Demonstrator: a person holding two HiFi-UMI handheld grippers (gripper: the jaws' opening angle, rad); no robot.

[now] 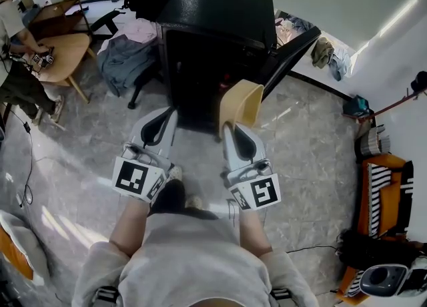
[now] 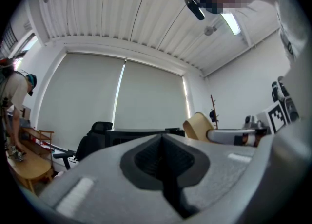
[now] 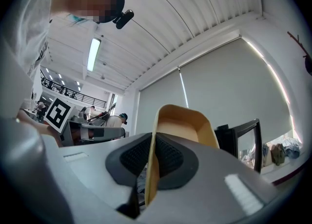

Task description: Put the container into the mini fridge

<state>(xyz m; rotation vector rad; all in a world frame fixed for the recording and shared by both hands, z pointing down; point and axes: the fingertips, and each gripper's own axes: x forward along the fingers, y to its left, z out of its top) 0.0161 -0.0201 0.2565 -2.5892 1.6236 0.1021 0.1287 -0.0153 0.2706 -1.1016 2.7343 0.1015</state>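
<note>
The jaws of the right gripper (image 3: 151, 156) were pinching one thin wall of the tan container (image 3: 184, 121). The wall stood edge-on between the two dark pads, and the rest of the container rose beyond the jaw tips with its open side turned to the right of them. The jaws of the left gripper (image 2: 163, 156) were pressed together with nothing between them.

Just ahead of both pairs of jaws stood the black mini fridge (image 1: 213, 32), with its door (image 1: 291, 53) swung open to the right. The step seemed to be the carrying in. As only one wall was held, the grip should stay firm. The container should go in straight and low, clear of the door, and be let go only once it rests inside.

Only the right gripper view showed how the wall sat between the pads. Only the head view showed the dark opening and the floor (image 1: 307, 139) before it; the inside was too dark to see any shelf.
</note>
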